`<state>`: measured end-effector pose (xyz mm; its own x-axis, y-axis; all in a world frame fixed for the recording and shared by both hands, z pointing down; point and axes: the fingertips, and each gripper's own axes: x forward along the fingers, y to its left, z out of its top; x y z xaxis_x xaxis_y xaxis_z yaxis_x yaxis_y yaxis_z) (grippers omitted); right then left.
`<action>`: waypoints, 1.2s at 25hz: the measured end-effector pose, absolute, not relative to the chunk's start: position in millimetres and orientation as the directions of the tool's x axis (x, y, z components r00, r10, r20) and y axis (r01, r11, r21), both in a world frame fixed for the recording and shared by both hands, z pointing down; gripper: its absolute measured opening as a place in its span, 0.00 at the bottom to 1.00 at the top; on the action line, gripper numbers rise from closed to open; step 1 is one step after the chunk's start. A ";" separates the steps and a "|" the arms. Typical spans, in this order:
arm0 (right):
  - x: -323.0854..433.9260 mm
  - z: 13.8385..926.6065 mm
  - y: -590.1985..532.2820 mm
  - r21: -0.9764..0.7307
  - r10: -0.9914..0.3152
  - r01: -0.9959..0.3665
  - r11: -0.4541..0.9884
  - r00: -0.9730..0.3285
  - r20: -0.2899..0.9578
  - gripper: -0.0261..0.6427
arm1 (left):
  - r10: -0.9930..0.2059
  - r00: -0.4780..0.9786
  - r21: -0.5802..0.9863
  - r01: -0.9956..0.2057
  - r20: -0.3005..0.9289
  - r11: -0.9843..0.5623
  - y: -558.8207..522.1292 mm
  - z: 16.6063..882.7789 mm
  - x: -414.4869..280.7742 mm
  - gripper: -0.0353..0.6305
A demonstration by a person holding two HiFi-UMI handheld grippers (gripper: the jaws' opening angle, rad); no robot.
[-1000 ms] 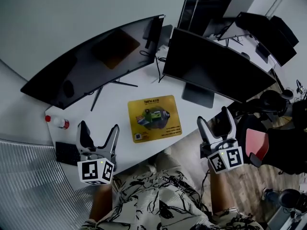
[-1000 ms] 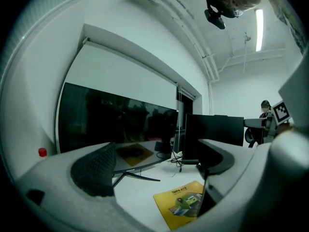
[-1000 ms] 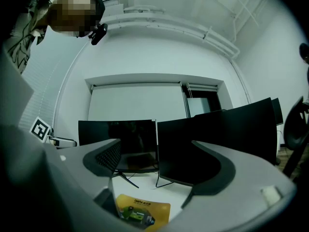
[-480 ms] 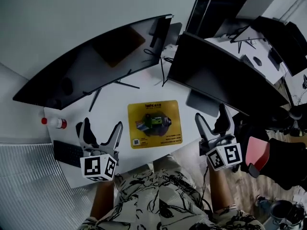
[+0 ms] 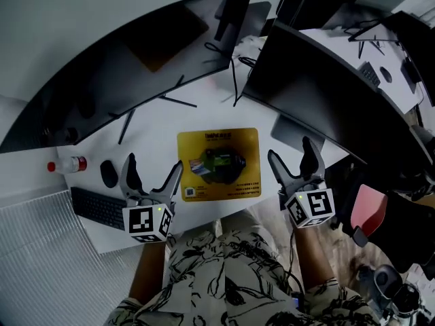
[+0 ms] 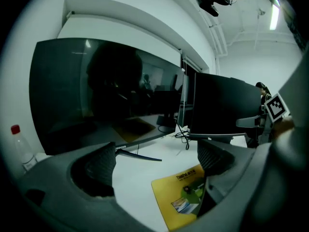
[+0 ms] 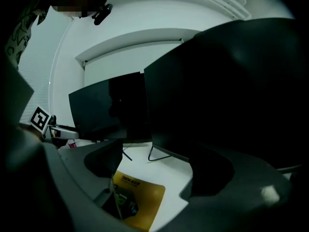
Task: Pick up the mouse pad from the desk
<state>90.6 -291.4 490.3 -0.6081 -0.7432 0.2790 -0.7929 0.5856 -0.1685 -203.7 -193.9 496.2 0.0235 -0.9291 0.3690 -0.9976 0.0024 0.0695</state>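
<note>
A flat yellow mouse pad (image 5: 219, 164) with a green and dark picture in the middle lies on the white tabletop (image 5: 153, 138). It is close to the front edge, right in front of the person. Nothing is holding it.

The left gripper (image 5: 153, 172) is over the tabletop just to the left of the pad. Its fingers (image 6: 99, 166) are wide apart and there is nothing between them, only bare tabletop and a corner of the pad farther on. The right gripper (image 5: 291, 156) is just to the right of the pad, by the edge of the tabletop. Its fingers (image 7: 104, 161) are wide apart too and hold nothing.

A black keyboard (image 5: 98, 208) and a small black mouse (image 5: 108, 173) sit left of the left gripper. A clear bottle with a red cap (image 5: 66, 164) lies near them. Two big dark screens (image 5: 136, 46) stand behind the pad.
</note>
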 end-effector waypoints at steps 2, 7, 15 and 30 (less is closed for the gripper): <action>87.6 515.5 -296.1 -0.162 -0.725 -0.793 0.588 -0.605 0.329 0.67 | -0.912 0.042 0.079 -0.997 0.409 -0.011 -198.8 516.7 -199.8 0.83; 74.3 573.1 -300.0 -0.142 -0.667 -0.779 0.611 -0.603 0.438 0.67 | -0.865 0.053 0.108 -0.994 0.500 0.002 -204.2 569.6 -198.9 0.83; 59.3 643.7 -296.0 -0.125 -0.588 -0.764 0.633 -0.579 0.565 0.67 | -0.798 0.041 0.110 -0.993 0.601 0.032 -207.8 634.6 -197.1 0.83; 46.0 704.6 -294.9 -0.104 -0.517 -0.779 0.618 -0.503 0.693 0.63 | -0.705 0.055 0.117 -0.992 0.707 0.039 -217.1 703.7 -189.4 0.77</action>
